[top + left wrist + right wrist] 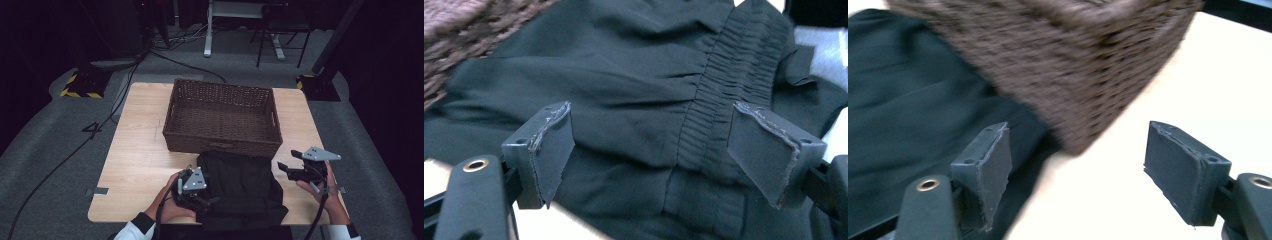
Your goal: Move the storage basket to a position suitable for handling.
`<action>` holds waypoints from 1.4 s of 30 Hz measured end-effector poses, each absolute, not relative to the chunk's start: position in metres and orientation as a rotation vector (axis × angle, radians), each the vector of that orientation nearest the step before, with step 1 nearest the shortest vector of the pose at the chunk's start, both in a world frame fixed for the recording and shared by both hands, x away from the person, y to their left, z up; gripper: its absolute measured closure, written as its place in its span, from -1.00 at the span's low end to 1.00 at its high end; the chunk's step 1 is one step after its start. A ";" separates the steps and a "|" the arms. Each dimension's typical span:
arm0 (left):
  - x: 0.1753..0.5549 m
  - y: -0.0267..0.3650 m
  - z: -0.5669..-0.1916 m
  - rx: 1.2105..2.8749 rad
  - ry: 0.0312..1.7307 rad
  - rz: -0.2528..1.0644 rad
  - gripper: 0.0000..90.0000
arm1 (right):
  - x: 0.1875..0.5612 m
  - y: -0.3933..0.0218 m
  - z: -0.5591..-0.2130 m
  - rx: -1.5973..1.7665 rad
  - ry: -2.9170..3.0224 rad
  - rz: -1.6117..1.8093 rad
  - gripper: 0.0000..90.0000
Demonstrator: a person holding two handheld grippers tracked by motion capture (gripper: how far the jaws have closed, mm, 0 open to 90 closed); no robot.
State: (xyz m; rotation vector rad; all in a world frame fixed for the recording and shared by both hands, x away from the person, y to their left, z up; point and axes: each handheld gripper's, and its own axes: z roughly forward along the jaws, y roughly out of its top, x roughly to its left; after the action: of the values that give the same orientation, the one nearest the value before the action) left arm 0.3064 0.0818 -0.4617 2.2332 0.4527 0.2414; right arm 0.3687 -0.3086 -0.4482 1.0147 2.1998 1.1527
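A black folded garment [240,185] with an elastic waistband lies on the wooden table [140,150], just in front of a brown wicker basket [220,142]. My left gripper [200,192] sits at the garment's left edge. In the left gripper view its jaws [651,115] stand open over the garment [624,90], with the gathered waistband between them and no pad pressing on it. My right gripper [289,160] hovers to the right of the garment, open. In the right gripper view [1078,130] it faces the basket's corner [1073,60] and the garment's edge [898,100].
The basket's inside looks bare. Bare tabletop [1208,75] lies to the right of the basket and along the table's left side. Behind the table are cables [115,95], desk legs, a chair and two yellow-black striped bases [80,87].
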 end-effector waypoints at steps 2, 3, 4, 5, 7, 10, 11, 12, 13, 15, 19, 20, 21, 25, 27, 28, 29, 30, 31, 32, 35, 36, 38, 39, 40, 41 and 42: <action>0.310 0.073 -0.471 2.286 0.448 0.268 -0.55 | 0.391 -0.309 -0.451 1.032 2.196 1.162 -0.44; 0.310 0.073 -0.471 2.286 0.448 0.268 -0.56 | 0.397 -0.309 -0.451 1.048 2.189 1.168 -0.44; 0.315 0.074 -0.475 2.282 0.467 0.233 -0.58 | 0.402 -0.309 -0.452 1.064 2.186 1.190 -0.46; 0.315 0.074 -0.475 2.282 0.467 0.233 -0.60 | 0.402 -0.309 -0.452 1.064 2.186 1.190 -0.46; 0.321 0.076 -0.480 2.276 0.511 0.207 -0.65 | 0.409 -0.306 -0.453 1.070 2.185 1.214 -0.46; 0.325 0.078 -0.486 2.268 0.547 0.169 -0.66 | 0.418 -0.296 -0.455 1.031 2.226 1.188 -0.45; 0.325 0.078 -0.487 2.269 0.542 0.171 -0.66 | 0.418 -0.296 -0.455 1.031 2.226 1.188 -0.45; 0.325 0.078 -0.488 2.275 0.538 0.175 -0.66 | 0.419 -0.293 -0.456 1.024 2.233 1.188 -0.45; 0.326 0.077 -0.488 2.276 0.538 0.166 -0.66 | 0.421 -0.290 -0.455 1.025 2.238 1.183 -0.45; 0.327 0.078 -0.490 2.276 0.523 0.160 -0.66 | 0.424 -0.283 -0.453 1.011 2.244 1.180 -0.44; 0.328 0.077 -0.491 2.281 0.509 0.195 -0.66 | 0.429 -0.273 -0.451 0.992 2.261 1.156 -0.49; 0.328 0.077 -0.491 2.281 0.509 0.195 -0.66 | 0.429 -0.273 -0.451 0.992 2.261 1.156 -0.49; 0.330 0.077 -0.492 2.277 0.512 0.187 -0.66 | 0.431 -0.269 -0.450 1.002 2.260 1.157 -0.50; 0.331 0.078 -0.493 2.276 0.514 0.181 -0.66 | 0.435 -0.264 -0.451 0.999 2.264 1.158 -0.51; 0.332 0.076 -0.493 2.281 0.503 0.185 -0.66 | 0.438 -0.254 -0.450 0.990 2.270 1.140 -0.51; 0.332 0.076 -0.493 2.281 0.503 0.185 -0.66 | 0.439 -0.252 -0.450 0.987 2.273 1.137 -0.51; 0.333 0.076 -0.493 2.280 0.503 0.182 -0.66 | 0.439 -0.252 -0.450 0.987 2.273 1.137 -0.51; 0.334 0.076 -0.493 2.279 0.507 0.174 -0.66 | 0.440 -0.247 -0.449 0.979 2.276 1.127 -0.51; 0.335 0.076 -0.493 2.279 0.505 0.171 -0.66 | 0.441 -0.243 -0.450 0.970 2.276 1.109 -0.51; 0.336 0.076 -0.493 2.278 0.501 0.170 -0.66 | 0.444 -0.234 -0.450 0.961 2.275 1.082 -0.54; 0.335 0.077 -0.493 2.272 0.505 0.180 -0.66 | 0.442 -0.234 -0.449 0.973 2.276 1.093 -0.52; 0.334 0.079 -0.491 2.257 0.530 0.175 -0.66 | 0.440 -0.238 -0.448 0.988 2.271 1.106 -0.50; 0.333 0.083 -0.489 2.240 0.550 0.180 -0.66 | 0.435 -0.243 -0.447 1.006 2.257 1.120 -0.49; 0.331 0.088 -0.484 2.219 0.566 0.200 -0.65 | 0.420 -0.254 -0.444 1.010 2.232 1.119 -0.52; 0.331 0.088 -0.484 2.219 0.566 0.200 -0.64 | 0.414 -0.258 -0.443 1.018 2.238 1.127 -0.53; 0.329 0.094 -0.478 2.205 0.598 0.252 -0.63 | 0.406 -0.263 -0.443 1.021 2.255 1.139 -0.55; 0.329 0.098 -0.476 2.191 0.620 0.266 -0.64 | 0.396 -0.266 -0.444 1.017 2.267 1.143 -0.55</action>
State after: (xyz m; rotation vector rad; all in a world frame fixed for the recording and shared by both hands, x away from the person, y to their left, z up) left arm 0.3286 0.0983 -0.4762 2.1911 0.6204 0.2661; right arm 0.3960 -0.2660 -0.4439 1.0170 2.2666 1.1427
